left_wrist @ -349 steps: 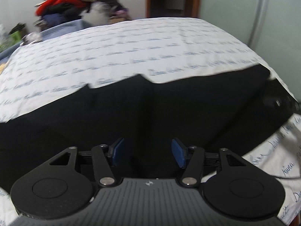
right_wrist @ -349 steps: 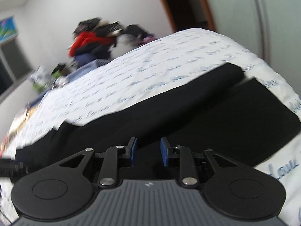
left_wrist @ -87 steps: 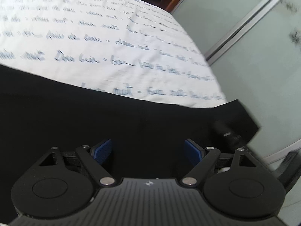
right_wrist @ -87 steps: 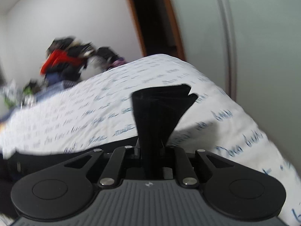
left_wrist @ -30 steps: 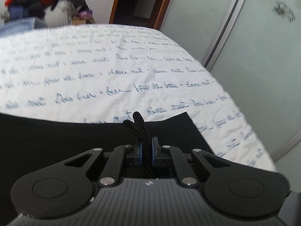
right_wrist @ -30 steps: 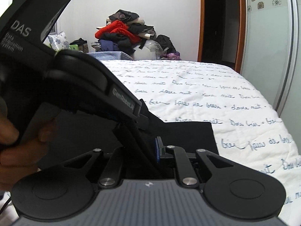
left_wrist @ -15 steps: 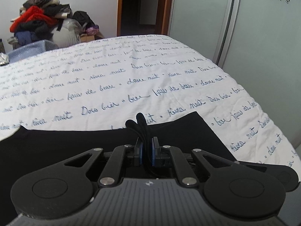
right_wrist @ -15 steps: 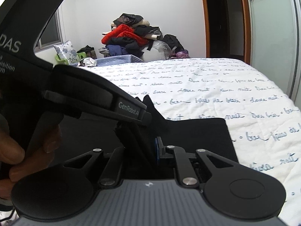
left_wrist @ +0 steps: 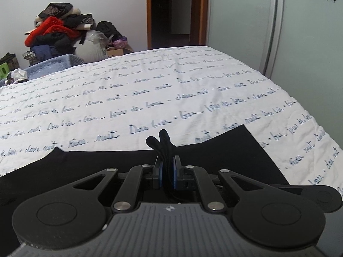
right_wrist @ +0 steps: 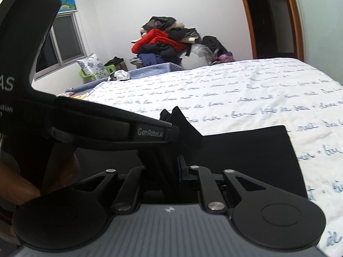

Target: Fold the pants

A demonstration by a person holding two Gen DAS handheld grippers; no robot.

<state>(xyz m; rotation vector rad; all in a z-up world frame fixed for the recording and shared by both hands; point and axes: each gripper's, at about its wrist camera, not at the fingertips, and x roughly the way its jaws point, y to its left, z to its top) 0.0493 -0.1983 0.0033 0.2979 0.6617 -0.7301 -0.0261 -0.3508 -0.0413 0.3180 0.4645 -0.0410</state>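
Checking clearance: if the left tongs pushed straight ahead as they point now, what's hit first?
Probably the white bedspread. The left tongs, shut on a pinch of the black pants, point low across the bed; nothing stands between, though depth is uncertain.

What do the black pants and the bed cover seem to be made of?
Black pants: apparently a soft, matte woven or knit fabric; they bunch into thin folds between the left gripper pads and show no shine. Bed cover: looks like white cotton-type cloth, lightly creased, printed with blue handwriting. Exact fibres cannot be told.
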